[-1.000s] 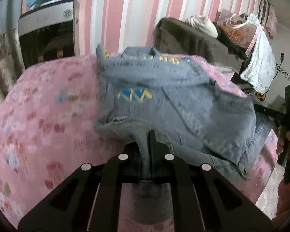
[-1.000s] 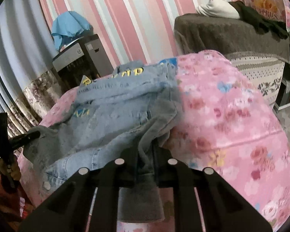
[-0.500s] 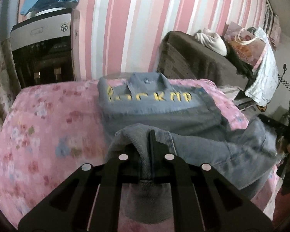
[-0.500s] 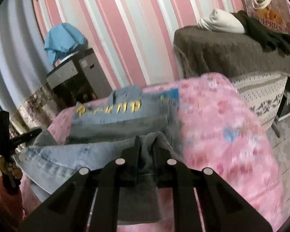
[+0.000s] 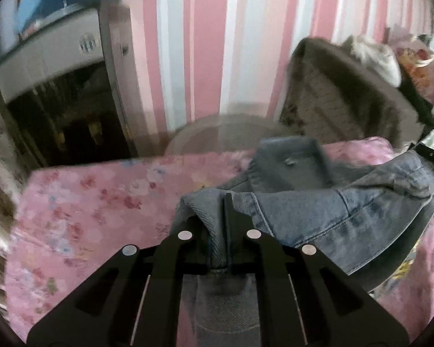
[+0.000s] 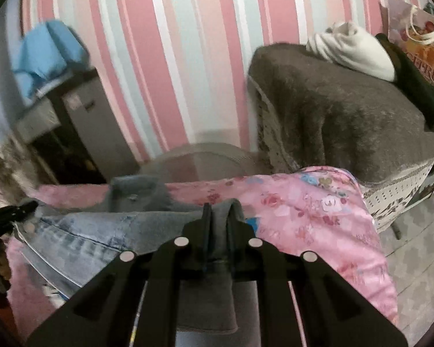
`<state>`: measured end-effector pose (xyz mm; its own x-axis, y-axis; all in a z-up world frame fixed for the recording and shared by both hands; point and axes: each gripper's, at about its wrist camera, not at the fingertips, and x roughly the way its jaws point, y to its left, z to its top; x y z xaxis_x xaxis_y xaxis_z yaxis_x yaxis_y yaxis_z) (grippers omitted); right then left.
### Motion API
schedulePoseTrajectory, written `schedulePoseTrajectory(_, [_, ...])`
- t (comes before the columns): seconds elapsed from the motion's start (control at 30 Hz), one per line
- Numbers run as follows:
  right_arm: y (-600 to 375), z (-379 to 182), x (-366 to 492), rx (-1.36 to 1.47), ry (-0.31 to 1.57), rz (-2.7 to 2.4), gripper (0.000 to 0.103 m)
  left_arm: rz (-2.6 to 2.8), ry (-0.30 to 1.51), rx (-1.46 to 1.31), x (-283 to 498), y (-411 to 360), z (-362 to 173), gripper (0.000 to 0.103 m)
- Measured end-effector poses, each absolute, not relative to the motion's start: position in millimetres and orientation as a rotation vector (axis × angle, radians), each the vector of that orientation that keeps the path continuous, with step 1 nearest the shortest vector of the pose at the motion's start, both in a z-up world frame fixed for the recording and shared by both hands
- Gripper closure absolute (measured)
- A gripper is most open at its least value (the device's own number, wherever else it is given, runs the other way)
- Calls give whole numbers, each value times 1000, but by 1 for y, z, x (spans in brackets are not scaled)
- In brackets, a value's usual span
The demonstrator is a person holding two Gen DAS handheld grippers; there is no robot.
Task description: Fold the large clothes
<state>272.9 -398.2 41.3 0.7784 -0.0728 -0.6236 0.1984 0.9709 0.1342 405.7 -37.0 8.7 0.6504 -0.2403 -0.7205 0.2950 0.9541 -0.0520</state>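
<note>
A blue denim jacket [image 5: 327, 202] lies on a pink floral bedspread [image 5: 95, 202]. Its lower edge is lifted and carried over its upper part toward the collar [image 5: 292, 162]. My left gripper [image 5: 217, 211] is shut on one corner of the hem, with cloth hanging below the fingers. In the right wrist view my right gripper [image 6: 220, 214] is shut on the other corner of the jacket [image 6: 95, 231], and the collar [image 6: 139, 193] shows just beyond. The yellow lettering on the jacket's back is covered by the raised fold.
Behind the bed stands a pink striped wall [image 5: 205, 43]. A dark cabinet [image 5: 63, 92] with blue cloth on top is at the left. A brown-covered sofa [image 6: 338, 121] with white and black clothes is at the right. Tiled floor [image 6: 413, 237] lies beside the bed.
Both grippers have carried the hem forward across the bed toward the collar, folding the jacket over itself. The yellow lettering and the lower back panel are now covered.
</note>
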Motion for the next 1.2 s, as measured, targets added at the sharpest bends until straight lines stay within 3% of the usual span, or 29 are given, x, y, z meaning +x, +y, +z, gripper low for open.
schedulePoseTrajectory(0.13, [-410,-5,303,215,759,-162,94,-305,837,157,423,-46,-28,96])
schedulePoseTrajectory(0.3, [-414,-23,305,201,798,-135,91,-332,873,178,430,-48,-29,94])
schedulePoseTrajectory(0.33, [-417,-18,302,229,789,-114,84,-339,887,167,432,-47,-27,94])
schedulePoseTrajectory(0.43, [-421,6,288,296,732,-31,41,-369,912,117,433,-41,-14,94])
schedulePoseTrajectory(0.67, [-409,52,253,244,603,-10,39,-407,912,67,419,-34,7,88])
schedulePoseTrajectory(0.9, [-388,44,241,91,645,-38,39,-418,919,77,410,-30,1,85])
schedulePoseTrajectory(0.93, [-388,40,239,89,656,-40,39,-424,922,74,409,-30,-1,77])
schedulePoseTrajectory(0.97, [-388,36,239,87,667,-44,39,-436,924,69,407,-30,-2,59])
schedulePoseTrajectory(1.0, [-388,33,238,84,675,-49,39,-465,918,44,403,-29,-2,13])
schedulePoseTrajectory(1.07, [-389,26,236,85,686,-54,39,-472,847,22,393,-26,2,3])
schedulePoseTrajectory(1.2, [-390,22,232,84,687,-59,39,-447,784,96,379,-31,10,3])
